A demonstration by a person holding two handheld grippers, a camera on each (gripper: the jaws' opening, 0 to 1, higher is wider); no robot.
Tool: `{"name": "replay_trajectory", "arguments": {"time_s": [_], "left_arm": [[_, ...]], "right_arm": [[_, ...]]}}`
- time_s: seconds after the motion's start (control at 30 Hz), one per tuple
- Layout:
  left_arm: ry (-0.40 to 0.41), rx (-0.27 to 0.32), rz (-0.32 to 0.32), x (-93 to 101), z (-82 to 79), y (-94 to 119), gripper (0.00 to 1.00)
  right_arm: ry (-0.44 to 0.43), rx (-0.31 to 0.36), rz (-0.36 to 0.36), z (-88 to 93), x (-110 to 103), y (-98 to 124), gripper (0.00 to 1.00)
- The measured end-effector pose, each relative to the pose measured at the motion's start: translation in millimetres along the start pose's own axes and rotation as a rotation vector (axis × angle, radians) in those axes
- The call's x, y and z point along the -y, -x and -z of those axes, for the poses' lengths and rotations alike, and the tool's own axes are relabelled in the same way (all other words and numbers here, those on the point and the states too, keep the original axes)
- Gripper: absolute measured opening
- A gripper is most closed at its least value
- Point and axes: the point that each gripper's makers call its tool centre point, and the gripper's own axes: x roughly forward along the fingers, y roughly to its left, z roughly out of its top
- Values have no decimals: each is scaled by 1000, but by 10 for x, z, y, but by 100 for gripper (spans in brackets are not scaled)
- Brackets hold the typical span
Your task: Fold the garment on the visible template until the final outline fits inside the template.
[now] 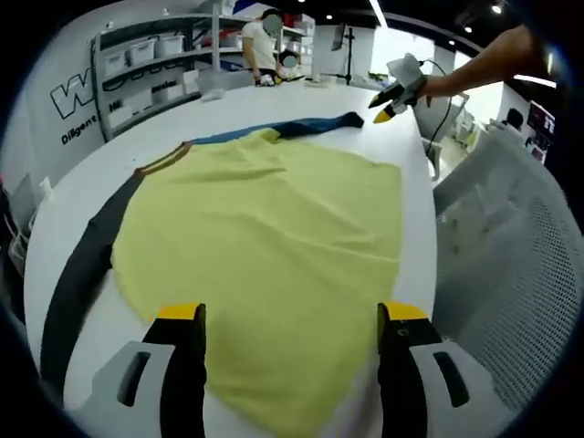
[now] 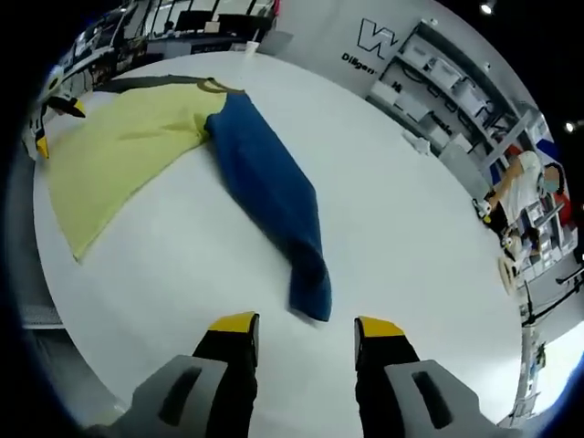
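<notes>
A garment with a yellow body (image 1: 274, 237) lies spread flat on the white table (image 1: 82, 192). Its dark sleeve (image 1: 82, 265) runs along the left, and its blue sleeve (image 1: 310, 126) stretches out at the far end. My left gripper (image 1: 292, 315) hovers open over the yellow hem near the table's edge, holding nothing. In the right gripper view the blue sleeve (image 2: 274, 196) lies straight on the table (image 2: 411, 246), and its cuff end rests just ahead of my open, empty right gripper (image 2: 306, 326). The yellow body (image 2: 128, 146) lies beyond, with the left gripper (image 2: 55, 123) at its far side.
A grey mesh chair (image 1: 511, 265) stands close to the table's right edge. Shelves with white bins (image 1: 146, 64) line the back wall, and a person (image 1: 265, 50) stands beyond the table. A bare arm (image 1: 484, 64) holds the right gripper (image 1: 394, 96) above the far end.
</notes>
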Motion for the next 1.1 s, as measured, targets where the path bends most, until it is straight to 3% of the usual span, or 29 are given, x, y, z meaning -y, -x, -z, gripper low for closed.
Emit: {"name": "replay_trajectory", "arguments": {"time_s": [0.37, 0.47, 0.57, 0.7, 0.87, 1.03, 1.1], "left_arm": [[-8, -91, 6, 71, 187, 25, 72], [-9, -114, 17, 118, 246, 30, 71], [-12, -115, 14, 113, 247, 32, 71], [48, -100, 4, 80, 193, 10, 71], [26, -103, 8, 69, 184, -10, 69], [70, -83, 5, 47, 149, -15, 69], [65, -79, 3, 47, 150, -17, 69]], "right_arm": [[-10, 16, -20, -139, 105, -324, 30], [-15, 7, -23, -142, 145, -376, 24], [6, -12, -23, -116, 195, -416, 11], [-26, -15, -36, -95, 204, -409, 4], [23, -8, -28, -87, 243, -332, 0], [62, 36, 33, -284, 540, -208, 0], [106, 77, 78, -463, 682, -115, 0]]}}
